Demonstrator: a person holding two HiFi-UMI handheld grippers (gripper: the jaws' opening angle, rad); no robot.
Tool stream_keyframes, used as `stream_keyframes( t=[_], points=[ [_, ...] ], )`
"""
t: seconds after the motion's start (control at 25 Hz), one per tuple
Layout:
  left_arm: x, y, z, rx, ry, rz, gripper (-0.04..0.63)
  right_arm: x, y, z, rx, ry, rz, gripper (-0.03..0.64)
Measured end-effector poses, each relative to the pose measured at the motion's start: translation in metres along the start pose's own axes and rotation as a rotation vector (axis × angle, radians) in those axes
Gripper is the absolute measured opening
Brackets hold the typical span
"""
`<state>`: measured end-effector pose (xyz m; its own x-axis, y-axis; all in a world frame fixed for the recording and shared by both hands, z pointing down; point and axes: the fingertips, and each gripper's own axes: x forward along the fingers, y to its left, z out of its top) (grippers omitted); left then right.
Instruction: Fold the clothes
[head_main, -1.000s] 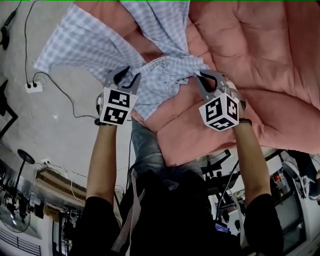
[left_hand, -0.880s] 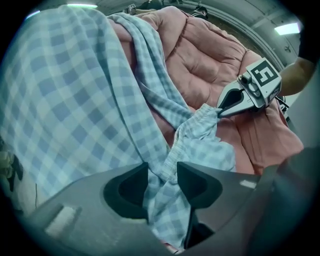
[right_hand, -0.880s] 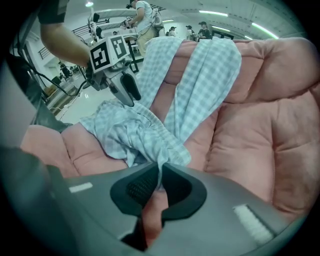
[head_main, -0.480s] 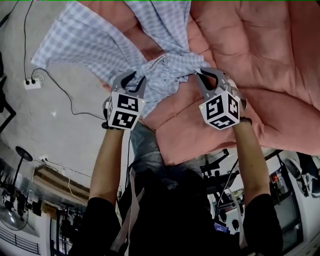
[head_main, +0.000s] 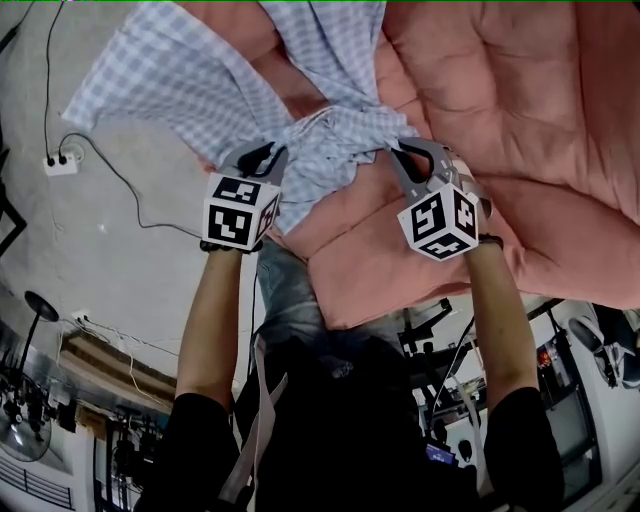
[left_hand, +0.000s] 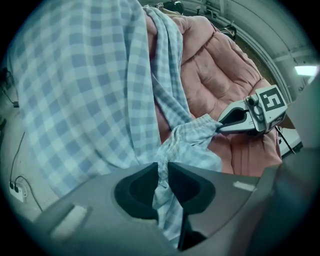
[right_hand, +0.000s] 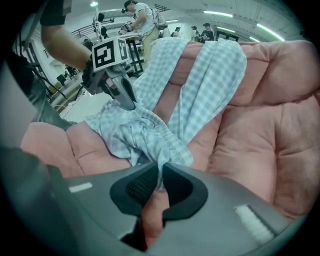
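Note:
A blue-and-white checked garment (head_main: 300, 60) lies spread over a pink quilt (head_main: 520, 120), its bunched waistband (head_main: 335, 135) stretched between my two grippers. My left gripper (head_main: 270, 153) is at the waistband's left end. Its jaws have just been closing, and a fold of the checked cloth (left_hand: 165, 192) is pinched between them. In the left gripper view the left gripper (left_hand: 162, 167) bites the fabric, and the right gripper (left_hand: 220, 125) holds the far end. My right gripper (head_main: 396, 150) is shut on the waistband's right end. In its own view the right gripper (right_hand: 161, 172) has cloth in its jaws, with the left gripper (right_hand: 131, 104) opposite.
The pink quilt's front edge (head_main: 380, 300) hangs towards my body. On the grey floor at the left lie a white power strip (head_main: 55, 160) and a black cable (head_main: 130, 190). Racks and people (right_hand: 145, 20) stand in the background of the right gripper view.
My left gripper has moved a little right to the waistband's edge, rolled, and closed its jaws on the cloth. The right gripper has stayed in place, still gripping.

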<state>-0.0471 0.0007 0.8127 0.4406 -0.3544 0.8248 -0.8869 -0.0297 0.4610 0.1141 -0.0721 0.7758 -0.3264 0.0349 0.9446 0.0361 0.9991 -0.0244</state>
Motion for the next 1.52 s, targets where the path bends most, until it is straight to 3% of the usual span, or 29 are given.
stream_keyframes(
  t=[0.16,0.44,0.56,0.68,1.0,1.28,1.52],
  points=[
    [-0.014,-0.006,0.002,0.042,-0.042,0.006,0.052,-0.006,0.001,0.004,0.028,-0.011,0.024,0.100],
    [-0.057,-0.015,-0.002,0.171,-0.102,0.065,0.048,-0.029,-0.029,0.045,0.073,-0.123,-0.025,0.109],
    [-0.064,-0.012,-0.017,0.198,-0.100,0.062,0.048,-0.007,-0.039,0.059,0.120,-0.128,0.023,0.146],
    [-0.064,-0.007,-0.029,0.197,-0.097,0.037,0.048,0.021,-0.039,0.064,0.139,-0.098,0.088,0.184],
    [-0.063,-0.014,-0.045,0.186,-0.080,-0.023,0.048,0.044,-0.036,0.077,0.153,-0.066,0.138,0.186],
    [-0.052,-0.018,-0.057,0.169,-0.061,-0.049,0.048,0.067,-0.031,0.062,0.205,0.004,0.122,0.186],
    [-0.059,-0.015,-0.059,0.155,-0.044,-0.035,0.048,0.051,-0.024,0.063,0.149,-0.016,0.081,0.150]
  ],
)
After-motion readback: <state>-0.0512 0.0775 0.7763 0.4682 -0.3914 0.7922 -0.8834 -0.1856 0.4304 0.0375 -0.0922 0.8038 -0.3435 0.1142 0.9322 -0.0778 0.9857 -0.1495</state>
